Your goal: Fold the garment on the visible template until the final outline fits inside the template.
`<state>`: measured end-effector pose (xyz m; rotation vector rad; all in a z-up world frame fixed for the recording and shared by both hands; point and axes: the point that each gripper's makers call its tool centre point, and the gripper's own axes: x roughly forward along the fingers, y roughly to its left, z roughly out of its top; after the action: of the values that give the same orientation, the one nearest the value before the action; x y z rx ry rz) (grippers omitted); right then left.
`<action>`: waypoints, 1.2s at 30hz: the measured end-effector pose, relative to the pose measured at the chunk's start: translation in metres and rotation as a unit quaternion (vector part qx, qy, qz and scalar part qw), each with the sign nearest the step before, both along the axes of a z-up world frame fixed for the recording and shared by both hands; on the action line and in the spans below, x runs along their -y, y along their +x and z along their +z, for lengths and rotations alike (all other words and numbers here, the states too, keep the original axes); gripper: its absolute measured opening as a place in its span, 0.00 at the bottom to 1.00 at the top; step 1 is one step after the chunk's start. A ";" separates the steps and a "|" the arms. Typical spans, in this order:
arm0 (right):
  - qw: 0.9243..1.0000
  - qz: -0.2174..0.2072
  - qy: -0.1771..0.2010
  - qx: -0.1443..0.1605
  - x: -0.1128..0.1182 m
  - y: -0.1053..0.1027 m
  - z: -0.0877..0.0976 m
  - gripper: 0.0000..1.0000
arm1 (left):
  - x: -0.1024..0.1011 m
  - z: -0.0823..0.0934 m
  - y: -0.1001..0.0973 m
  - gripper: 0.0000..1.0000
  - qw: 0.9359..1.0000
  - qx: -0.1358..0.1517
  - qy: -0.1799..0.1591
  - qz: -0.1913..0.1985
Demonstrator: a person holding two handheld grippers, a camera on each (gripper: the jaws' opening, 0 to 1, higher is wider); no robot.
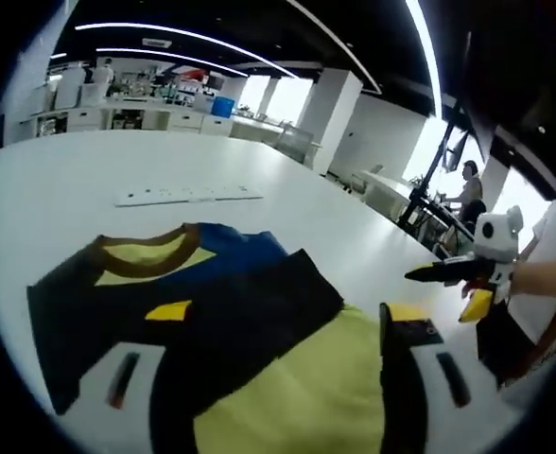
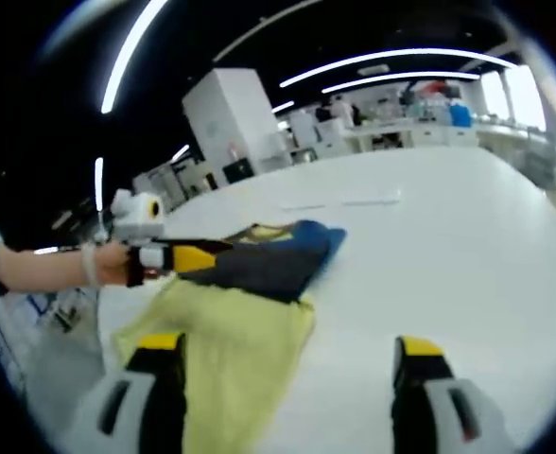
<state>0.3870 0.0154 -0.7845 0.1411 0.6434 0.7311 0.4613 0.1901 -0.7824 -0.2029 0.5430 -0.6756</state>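
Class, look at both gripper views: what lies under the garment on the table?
The garment lies on the white table, bare around it. No template outline shows at its edges; whatever is directly beneath is covered by the cloth and cannot be seen.

- The yellow, black and blue cloth garment (image 1: 259, 350) (image 2: 245, 312) lies partly folded on the white bench (image 1: 70, 189).
- Its brown-trimmed collar (image 1: 146, 251) faces up.
- A black part is folded over the yellow body.
- The blue part (image 2: 316, 236) lies toward the bench's far edge.
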 end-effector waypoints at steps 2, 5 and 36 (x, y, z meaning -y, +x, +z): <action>1.000 0.004 -0.004 0.000 -0.001 0.000 0.000 0.90 | -0.010 0.002 -0.005 0.76 1.000 0.002 0.001 0.007; 1.000 0.008 -0.005 0.001 -0.005 -0.002 0.001 0.90 | -0.024 0.007 -0.017 0.75 1.000 0.005 0.003 0.017; 0.999 0.038 -0.014 0.003 -0.017 -0.039 0.004 0.89 | -0.159 -0.007 -0.137 0.70 0.995 -0.022 0.049 0.087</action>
<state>0.3478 0.0319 -0.7807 0.0892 0.6563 0.7942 0.3243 0.3492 -0.7897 -0.1712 0.5910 -0.4757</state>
